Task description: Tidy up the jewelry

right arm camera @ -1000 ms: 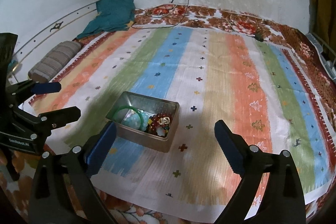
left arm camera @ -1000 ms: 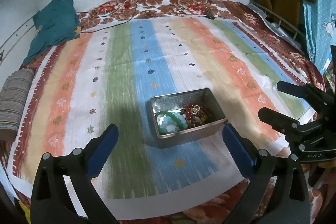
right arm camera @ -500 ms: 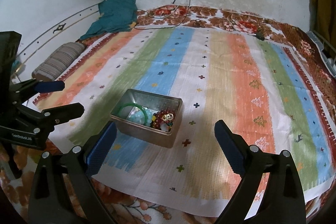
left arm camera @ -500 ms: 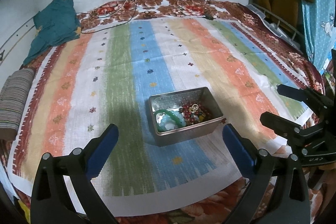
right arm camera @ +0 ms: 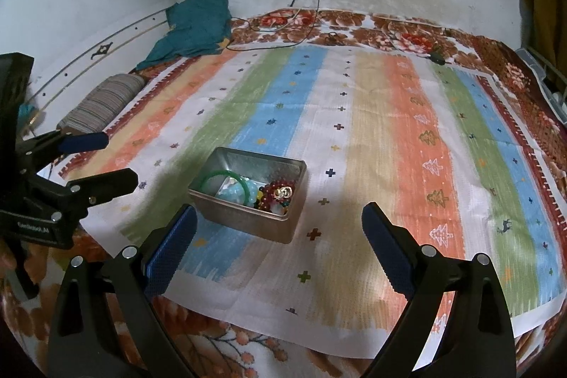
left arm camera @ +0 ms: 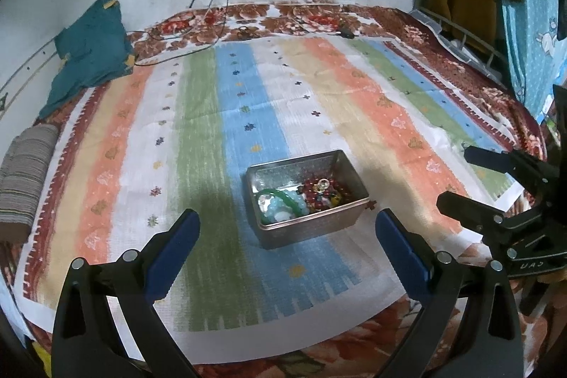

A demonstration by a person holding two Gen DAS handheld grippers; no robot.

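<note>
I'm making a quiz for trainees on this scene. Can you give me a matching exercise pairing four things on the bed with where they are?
Things:
1. green bangle
2. red bead bracelet
3. teal cloth
4. striped roll

Places:
A. against the wall at the bed's far left corner
B. left part of the metal tin
C. left edge of the bed, nearer than the cloth
D. right part of the tin

Pairs: 1-B, 2-D, 3-A, 4-C
</note>
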